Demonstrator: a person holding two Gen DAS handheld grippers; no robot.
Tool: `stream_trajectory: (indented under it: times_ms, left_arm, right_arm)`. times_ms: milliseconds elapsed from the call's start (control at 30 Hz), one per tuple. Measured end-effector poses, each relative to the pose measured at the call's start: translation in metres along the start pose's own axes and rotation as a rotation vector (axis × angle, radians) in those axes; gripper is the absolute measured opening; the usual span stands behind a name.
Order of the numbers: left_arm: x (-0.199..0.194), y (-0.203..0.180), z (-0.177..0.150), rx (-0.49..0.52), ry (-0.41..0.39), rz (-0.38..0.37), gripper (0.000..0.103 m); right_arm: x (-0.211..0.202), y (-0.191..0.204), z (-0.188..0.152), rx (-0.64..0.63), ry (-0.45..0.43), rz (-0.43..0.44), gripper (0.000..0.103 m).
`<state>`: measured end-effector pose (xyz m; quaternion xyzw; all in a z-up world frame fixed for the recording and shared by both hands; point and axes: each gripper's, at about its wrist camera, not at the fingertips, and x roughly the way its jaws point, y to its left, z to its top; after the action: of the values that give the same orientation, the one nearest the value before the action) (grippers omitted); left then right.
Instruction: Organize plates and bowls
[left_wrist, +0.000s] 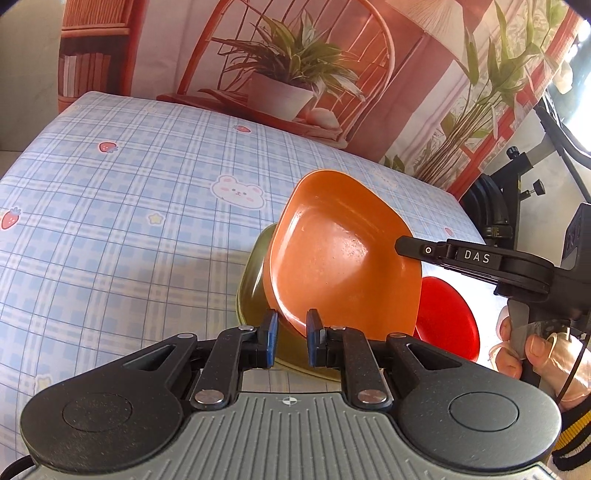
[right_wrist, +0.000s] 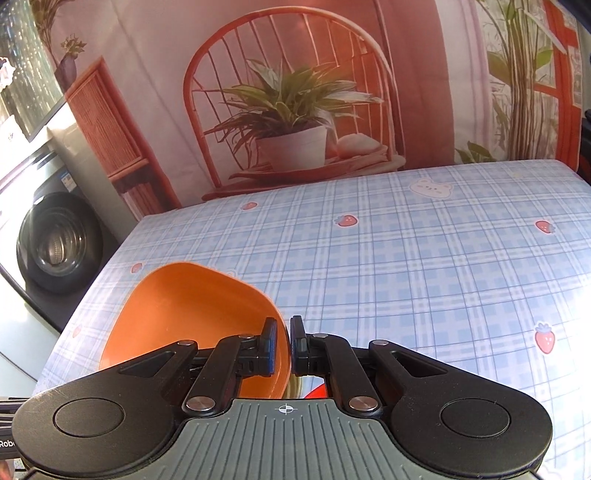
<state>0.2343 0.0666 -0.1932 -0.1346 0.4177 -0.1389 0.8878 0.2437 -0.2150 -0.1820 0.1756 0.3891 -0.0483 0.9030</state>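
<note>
Two jaws mine, right gripper (right_wrist: 283, 341) pinched on the orange bowl (left_wrist: 341, 254) rim, tilted at centre frame over a green bowl (left_wrist: 255, 291), left gripper (left_wrist: 291, 334) closed, apparently empty, red plate (left_wrist: 448, 319) lower right on the tabletop (left_wrist: 129, 221).

Domestic room, dressed up as a recording spot. Bench (right_wrist: 424, 258) covered with a blue plaid cloth printed with strawberries and bears. Behind it, hung fabric backdrop (right_wrist: 295, 92) printed with a rattan chair, potted plant and window: a picture, not real furniture. Front-loading washing machine (right_wrist: 55, 243) at the left edge in the right wrist view. Black stand with clamp knobs (left_wrist: 517, 177) beside the bench in the left wrist view. Plastic tableware: orange bowl (left_wrist: 343, 254), olive bowl (left_wrist: 255, 288), red plate (left_wrist: 447, 321).
</note>
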Motion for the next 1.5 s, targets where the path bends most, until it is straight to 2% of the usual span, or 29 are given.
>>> stream_trajectory:
  times_ms: [267, 700, 1200, 1300, 1500]
  left_arm:
    - [0.002, 0.004, -0.011, -0.022, 0.043, -0.008, 0.017]
    - [0.007, 0.01, -0.013, -0.053, 0.062, -0.004, 0.017]
    - [-0.003, 0.008, -0.01, -0.054, 0.014, 0.038, 0.017]
    - [-0.007, 0.005, -0.008, -0.039, -0.005, 0.043, 0.017]
    - [-0.018, -0.01, -0.001, 0.002, -0.059, 0.021, 0.017]
  right_arm:
    - [0.011, 0.0, -0.004, -0.01, 0.034, 0.004, 0.007]
    - [0.021, 0.0, -0.009, -0.02, 0.07, -0.019, 0.007]
    - [0.019, -0.003, -0.012, -0.014, 0.074, -0.027, 0.006]
    - [0.011, -0.005, -0.009, 0.01, 0.047, -0.015, 0.007]
    - [-0.024, -0.017, -0.003, 0.046, -0.068, -0.02, 0.008]
